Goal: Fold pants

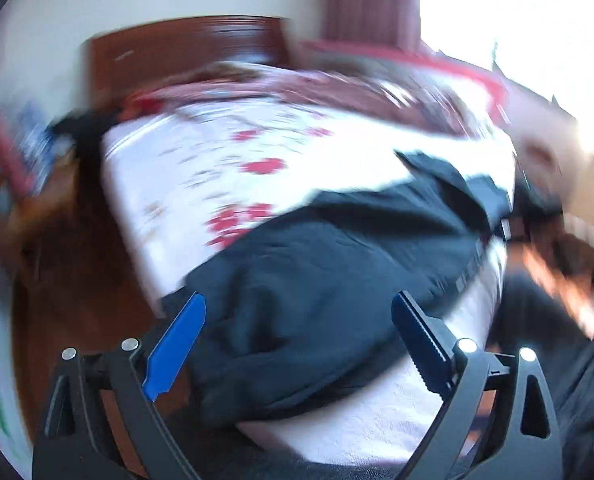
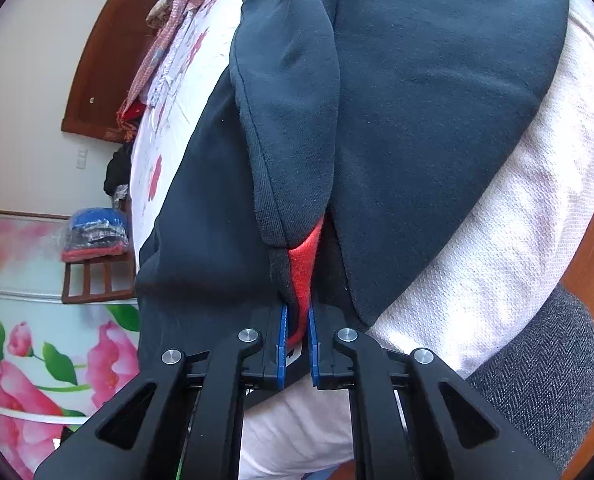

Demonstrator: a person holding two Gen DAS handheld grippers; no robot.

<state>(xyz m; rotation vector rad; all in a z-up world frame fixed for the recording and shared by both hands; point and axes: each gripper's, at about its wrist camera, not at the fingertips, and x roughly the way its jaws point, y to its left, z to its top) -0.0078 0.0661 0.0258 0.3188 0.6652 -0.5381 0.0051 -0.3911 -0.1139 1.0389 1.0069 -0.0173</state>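
Dark navy pants (image 1: 337, 248) lie across the near part of a bed with a white, red-flowered sheet (image 1: 201, 160). The left wrist view is blurred. My left gripper (image 1: 297, 312) is open and empty, its blue fingers spread just above the near edge of the pants. In the right wrist view the pants (image 2: 437, 100) lie partly folded over themselves, with a red lining (image 2: 303, 268) showing at the hem. My right gripper (image 2: 297, 312) is shut on that hem of the pants.
A wooden headboard (image 1: 185, 48) stands at the far end of the bed, with a crumpled patterned blanket (image 1: 337, 88) before it. A bright window (image 1: 517, 20) is at right. A wooden stool with bagged clothes (image 2: 95, 236) and a flowered cabinet (image 2: 37, 340) stand beside the bed.
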